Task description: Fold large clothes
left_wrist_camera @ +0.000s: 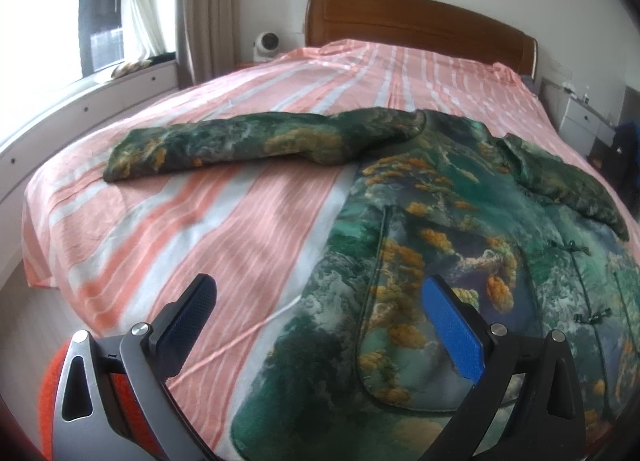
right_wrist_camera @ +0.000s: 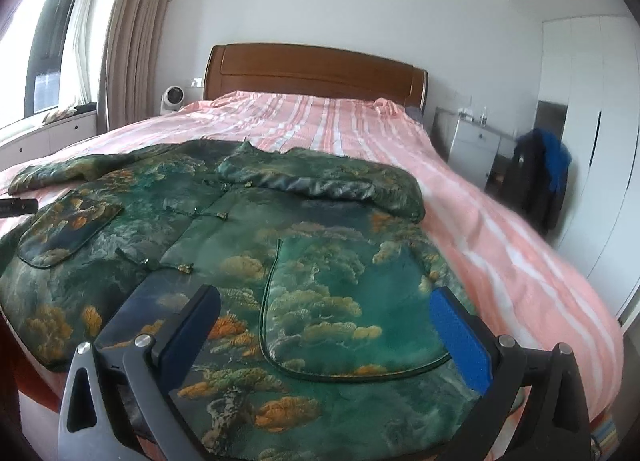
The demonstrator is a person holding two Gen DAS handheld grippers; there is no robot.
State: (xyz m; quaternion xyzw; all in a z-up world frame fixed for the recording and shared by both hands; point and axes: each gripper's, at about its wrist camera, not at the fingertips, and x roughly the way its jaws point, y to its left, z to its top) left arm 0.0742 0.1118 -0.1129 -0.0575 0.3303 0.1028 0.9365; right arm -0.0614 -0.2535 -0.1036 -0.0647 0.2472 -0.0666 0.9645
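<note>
A large green jacket [left_wrist_camera: 460,229] with orange cloud print lies front-up on the bed. Its left sleeve [left_wrist_camera: 224,145] stretches out flat to the left. Its right sleeve [right_wrist_camera: 340,185] is folded across the chest. My left gripper [left_wrist_camera: 320,325] is open and empty, above the jacket's lower left edge and pocket. My right gripper [right_wrist_camera: 326,325] is open and empty, above the jacket's lower right pocket [right_wrist_camera: 344,309]. The left gripper's tip [right_wrist_camera: 18,207] shows at the left edge of the right wrist view.
The bed has a pink and white striped sheet [left_wrist_camera: 224,229] and a wooden headboard [right_wrist_camera: 316,69]. A window bench [left_wrist_camera: 100,101] runs along the left. A white nightstand [right_wrist_camera: 476,145], a dark chair with clothes [right_wrist_camera: 536,181] and a white wardrobe [right_wrist_camera: 592,141] stand on the right.
</note>
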